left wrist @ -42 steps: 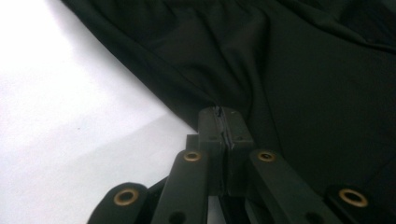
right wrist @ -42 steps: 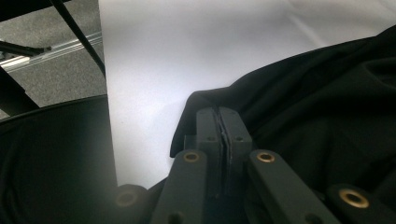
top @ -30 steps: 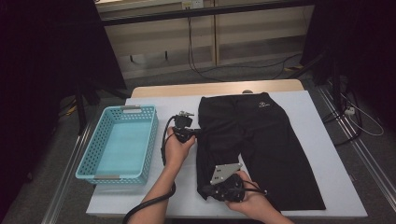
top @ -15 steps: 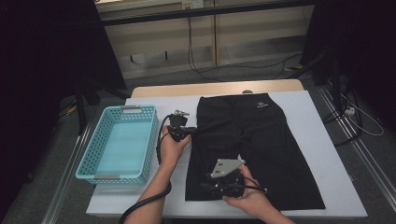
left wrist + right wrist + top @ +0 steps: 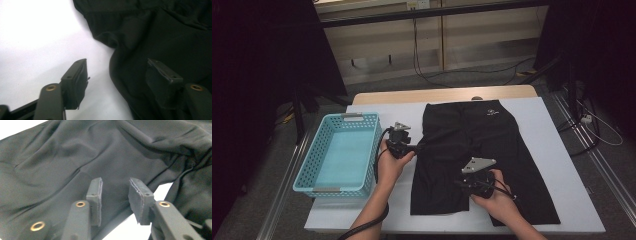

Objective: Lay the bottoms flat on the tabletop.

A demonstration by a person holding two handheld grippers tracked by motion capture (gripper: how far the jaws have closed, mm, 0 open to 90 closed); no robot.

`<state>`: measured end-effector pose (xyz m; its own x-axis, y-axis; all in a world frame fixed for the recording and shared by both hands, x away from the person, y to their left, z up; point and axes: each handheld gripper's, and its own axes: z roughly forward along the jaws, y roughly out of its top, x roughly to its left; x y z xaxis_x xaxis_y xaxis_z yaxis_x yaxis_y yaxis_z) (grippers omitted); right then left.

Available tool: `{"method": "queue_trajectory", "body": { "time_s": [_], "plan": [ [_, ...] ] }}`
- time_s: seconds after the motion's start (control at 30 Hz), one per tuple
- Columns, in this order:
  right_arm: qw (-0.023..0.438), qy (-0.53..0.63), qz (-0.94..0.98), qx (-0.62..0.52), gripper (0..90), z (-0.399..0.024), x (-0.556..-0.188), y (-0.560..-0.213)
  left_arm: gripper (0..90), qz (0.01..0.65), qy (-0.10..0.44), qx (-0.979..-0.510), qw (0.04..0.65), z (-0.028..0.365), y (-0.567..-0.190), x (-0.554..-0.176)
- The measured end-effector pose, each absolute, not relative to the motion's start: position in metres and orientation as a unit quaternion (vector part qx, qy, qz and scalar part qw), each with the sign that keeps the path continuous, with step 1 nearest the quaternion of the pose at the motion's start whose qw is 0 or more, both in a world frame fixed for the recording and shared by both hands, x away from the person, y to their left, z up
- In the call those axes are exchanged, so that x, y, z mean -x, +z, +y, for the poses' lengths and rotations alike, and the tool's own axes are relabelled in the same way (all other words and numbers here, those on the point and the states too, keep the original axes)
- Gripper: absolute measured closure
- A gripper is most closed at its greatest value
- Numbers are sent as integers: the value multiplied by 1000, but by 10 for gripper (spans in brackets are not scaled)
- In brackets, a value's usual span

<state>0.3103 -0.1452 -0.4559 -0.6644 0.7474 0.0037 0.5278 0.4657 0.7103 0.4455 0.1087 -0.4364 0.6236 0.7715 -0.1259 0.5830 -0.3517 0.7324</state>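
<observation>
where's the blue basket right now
In the high view the blue basket sits on the table's left side, left of the left gripper and the black shorts.

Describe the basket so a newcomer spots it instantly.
Start at the white table in the high view. The black shorts lie spread across its middle; look to their left, at the table's left edge. There sits the basket: light turquoise, rectangular, perforated walls, the one coloured thing on the table.
</observation>
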Motion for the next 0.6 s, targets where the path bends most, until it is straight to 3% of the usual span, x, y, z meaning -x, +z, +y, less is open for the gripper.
{"method": "queue_trajectory", "body": {
  "time_s": [0.13, 0.17, 0.6],
  "plan": [
    [154, 351, 842, -381, 884, -150, -313, -455, 307, 410, 127, -815, 390, 110, -436, -438],
    [148, 354, 841, -382, 900, -153, -314, -455, 302, 404, 131, -819, 386, 111, -436, -436],
    [161, 352, 829, -403, 900, -173, -318, -454, 301, 396, 107, -836, 363, 113, -445, -420]
  ]
}}
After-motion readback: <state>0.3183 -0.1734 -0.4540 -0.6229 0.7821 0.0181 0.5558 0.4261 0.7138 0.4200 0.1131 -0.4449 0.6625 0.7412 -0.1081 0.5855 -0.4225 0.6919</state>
